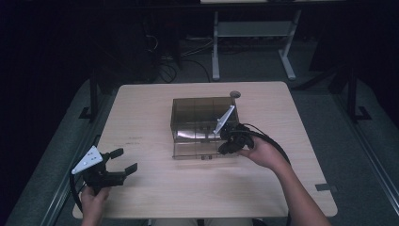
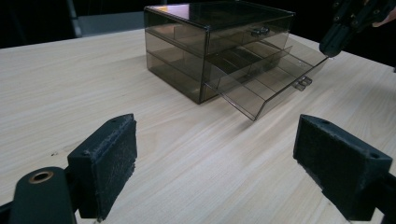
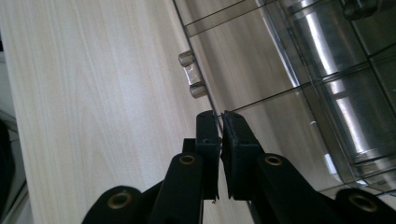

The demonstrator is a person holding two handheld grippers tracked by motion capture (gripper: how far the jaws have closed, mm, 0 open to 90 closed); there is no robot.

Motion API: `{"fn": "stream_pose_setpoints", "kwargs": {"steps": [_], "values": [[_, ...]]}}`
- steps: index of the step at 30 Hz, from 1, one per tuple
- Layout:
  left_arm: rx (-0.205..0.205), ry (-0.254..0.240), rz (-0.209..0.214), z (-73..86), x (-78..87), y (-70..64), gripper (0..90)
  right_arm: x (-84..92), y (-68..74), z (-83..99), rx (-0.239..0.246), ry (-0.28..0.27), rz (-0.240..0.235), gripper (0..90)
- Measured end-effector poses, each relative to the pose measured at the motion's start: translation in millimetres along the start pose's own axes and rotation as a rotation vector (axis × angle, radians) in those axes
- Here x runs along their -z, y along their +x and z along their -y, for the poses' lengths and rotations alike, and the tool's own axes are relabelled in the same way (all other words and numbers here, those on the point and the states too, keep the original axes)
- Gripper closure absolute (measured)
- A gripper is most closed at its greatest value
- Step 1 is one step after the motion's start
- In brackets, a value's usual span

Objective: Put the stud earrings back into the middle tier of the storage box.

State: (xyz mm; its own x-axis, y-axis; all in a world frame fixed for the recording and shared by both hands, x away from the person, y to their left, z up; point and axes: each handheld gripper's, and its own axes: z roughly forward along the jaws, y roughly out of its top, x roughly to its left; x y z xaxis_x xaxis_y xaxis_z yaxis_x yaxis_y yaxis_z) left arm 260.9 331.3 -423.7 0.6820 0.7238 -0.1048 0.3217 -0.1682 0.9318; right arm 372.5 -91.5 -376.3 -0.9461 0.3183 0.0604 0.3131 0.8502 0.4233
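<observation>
Left gripper view, smoky clear drawer box, mid drawer out, right hand-held gripper pinching drawer front.

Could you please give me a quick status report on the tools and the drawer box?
Right tool shut on the front wall of the pulled-out bottom drawer. Left tool open, empty, low over the table. Smoked drawer box mid-table. Nothing in the way.

drawer box cut off top/right, drawer front edge hidden btwn right gripper jaws
</observation>
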Motion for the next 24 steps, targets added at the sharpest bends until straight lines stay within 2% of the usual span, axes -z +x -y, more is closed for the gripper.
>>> {"fn": "stream_pose_setpoints", "kwargs": {"steps": [24], "values": [[-0.002,0.000,0.000,-0.2,1.3,-0.6,12.9,-21.1,-33.3,-0.9,-0.063,0.053,0.025,84.8]]}}
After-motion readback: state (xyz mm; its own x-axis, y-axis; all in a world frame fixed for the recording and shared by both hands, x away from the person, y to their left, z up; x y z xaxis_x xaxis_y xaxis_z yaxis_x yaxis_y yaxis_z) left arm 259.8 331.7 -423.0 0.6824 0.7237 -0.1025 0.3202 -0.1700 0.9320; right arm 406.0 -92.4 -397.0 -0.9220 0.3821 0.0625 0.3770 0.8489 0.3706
